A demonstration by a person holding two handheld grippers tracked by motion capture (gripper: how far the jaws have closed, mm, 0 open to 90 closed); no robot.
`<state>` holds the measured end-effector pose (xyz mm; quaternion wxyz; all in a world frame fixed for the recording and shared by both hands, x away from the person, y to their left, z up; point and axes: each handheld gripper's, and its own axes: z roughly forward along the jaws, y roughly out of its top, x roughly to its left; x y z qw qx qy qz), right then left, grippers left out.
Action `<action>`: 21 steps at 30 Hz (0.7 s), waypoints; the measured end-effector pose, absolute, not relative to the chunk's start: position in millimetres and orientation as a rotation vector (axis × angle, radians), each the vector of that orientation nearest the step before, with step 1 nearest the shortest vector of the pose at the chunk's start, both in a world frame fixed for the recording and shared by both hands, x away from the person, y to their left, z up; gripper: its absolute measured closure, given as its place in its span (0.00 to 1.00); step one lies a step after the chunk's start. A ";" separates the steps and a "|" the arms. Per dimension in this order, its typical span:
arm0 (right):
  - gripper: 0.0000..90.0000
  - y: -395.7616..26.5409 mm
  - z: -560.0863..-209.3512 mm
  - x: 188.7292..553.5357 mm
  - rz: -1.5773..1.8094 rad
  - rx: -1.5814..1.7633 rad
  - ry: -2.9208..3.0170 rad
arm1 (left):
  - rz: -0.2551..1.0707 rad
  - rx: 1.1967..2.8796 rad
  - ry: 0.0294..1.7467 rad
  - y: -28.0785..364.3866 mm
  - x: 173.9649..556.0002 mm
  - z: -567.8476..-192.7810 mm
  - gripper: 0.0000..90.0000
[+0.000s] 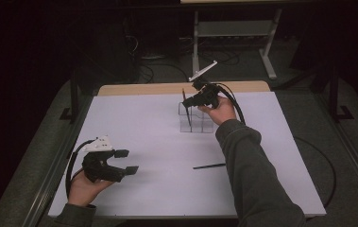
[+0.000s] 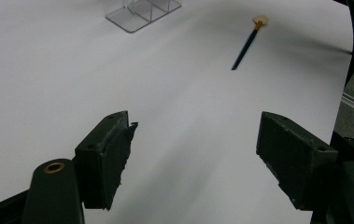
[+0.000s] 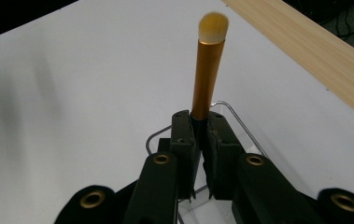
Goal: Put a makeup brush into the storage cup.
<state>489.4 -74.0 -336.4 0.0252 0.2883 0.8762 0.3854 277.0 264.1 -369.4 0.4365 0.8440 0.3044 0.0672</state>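
White table (image 1: 157,142) carries everything. At the left, the left tool (image 1: 125,161) rests low with its jaws spread and nothing between them. Near the middle, a dark brush (image 1: 209,166) lies flat. Farther right, the right tool (image 1: 186,102) pinches a makeup brush (image 3: 207,79) upright over a clear organizer (image 1: 195,122).

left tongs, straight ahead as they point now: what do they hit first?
Likely nothing but the bare white table top. The left tongs stand open and empty. The loose brush lies farther off to the right of their line, the clear organizer to the left. Depth is hard to judge.
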 end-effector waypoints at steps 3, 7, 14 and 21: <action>0.91 -74.9 -337.1 490.2 1.182 0.882 2.708 | 0.167 2.099 0.758 264.0 276.9 -369.3 0.29; 0.91 -74.7 -337.7 489.4 1.181 0.900 2.709 | 0.167 2.101 0.756 263.9 277.1 -369.5 0.29; 0.85 -76.9 -339.6 489.1 1.184 0.913 2.700 | 0.168 2.102 0.754 263.9 277.3 -369.3 0.29; 0.81 -82.4 -339.0 486.8 1.196 0.929 2.695 | 0.167 2.102 0.755 263.5 277.3 -369.3 0.29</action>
